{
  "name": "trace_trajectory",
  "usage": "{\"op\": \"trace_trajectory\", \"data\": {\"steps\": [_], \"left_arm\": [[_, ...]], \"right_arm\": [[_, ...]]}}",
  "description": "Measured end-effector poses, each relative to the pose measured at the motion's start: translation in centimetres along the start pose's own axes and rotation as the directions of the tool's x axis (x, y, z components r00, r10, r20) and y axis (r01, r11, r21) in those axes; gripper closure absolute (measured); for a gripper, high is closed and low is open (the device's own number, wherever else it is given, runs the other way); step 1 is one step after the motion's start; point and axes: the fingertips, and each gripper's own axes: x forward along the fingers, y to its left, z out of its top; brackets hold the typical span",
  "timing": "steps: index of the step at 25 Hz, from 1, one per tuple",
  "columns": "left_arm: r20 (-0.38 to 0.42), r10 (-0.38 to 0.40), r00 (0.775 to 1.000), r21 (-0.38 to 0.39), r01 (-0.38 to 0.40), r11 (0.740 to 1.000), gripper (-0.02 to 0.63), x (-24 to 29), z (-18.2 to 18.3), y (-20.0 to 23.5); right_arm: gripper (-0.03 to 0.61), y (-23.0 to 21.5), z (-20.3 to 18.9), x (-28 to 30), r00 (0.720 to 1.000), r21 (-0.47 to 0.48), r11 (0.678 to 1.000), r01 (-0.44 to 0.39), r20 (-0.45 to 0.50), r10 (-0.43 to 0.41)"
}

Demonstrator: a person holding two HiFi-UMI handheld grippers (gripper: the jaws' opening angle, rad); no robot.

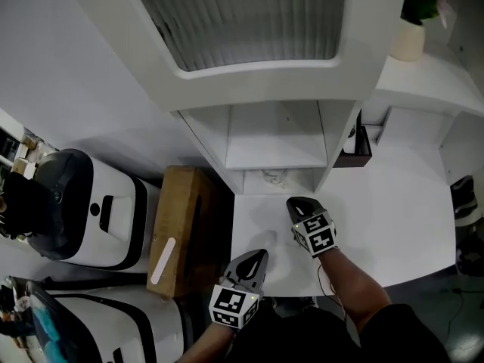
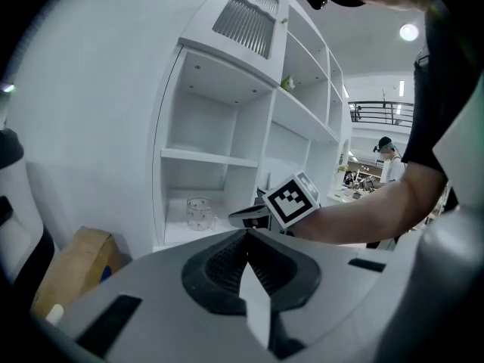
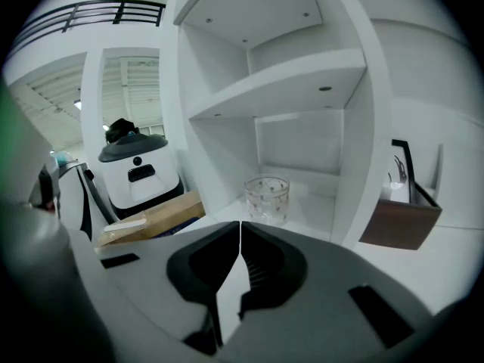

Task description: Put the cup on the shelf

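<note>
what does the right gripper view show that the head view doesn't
Only the right gripper view: a railing high up at left, and the cup seen from the side, upright. Only the head view: the left hand-held gripper and a vase. Both: the cup on the lowest shelf, and the box beside the unit.

Item count, as seen: cup (image 3: pixel 266 197) qty 1. Claws qty 2: left claw (image 1: pixel 257 257), right claw (image 1: pixel 296 203). Shelf unit (image 1: pixel 280 138) qty 1. Cardboard box (image 1: pixel 181 225) qty 1. White machines (image 1: pixel 106 218) qty 2. Vase (image 1: pixel 408 41) qty 1. Bench (image 1: pixel 408 218) qty 1.
</note>
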Motion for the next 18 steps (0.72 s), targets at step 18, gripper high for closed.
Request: {"op": "trace_trajectory", "data": {"steps": [18], "left_arm": [[0.071, 0.183, 0.981, -0.082, -0.177, 0.981, 0.609, -2.8, -0.7, -8.4]], "right_arm": [[0.575, 6.0, 0.8, -13.2, 0.963, -0.146, 0.954, -0.26, 0.034, 0.268]]}}
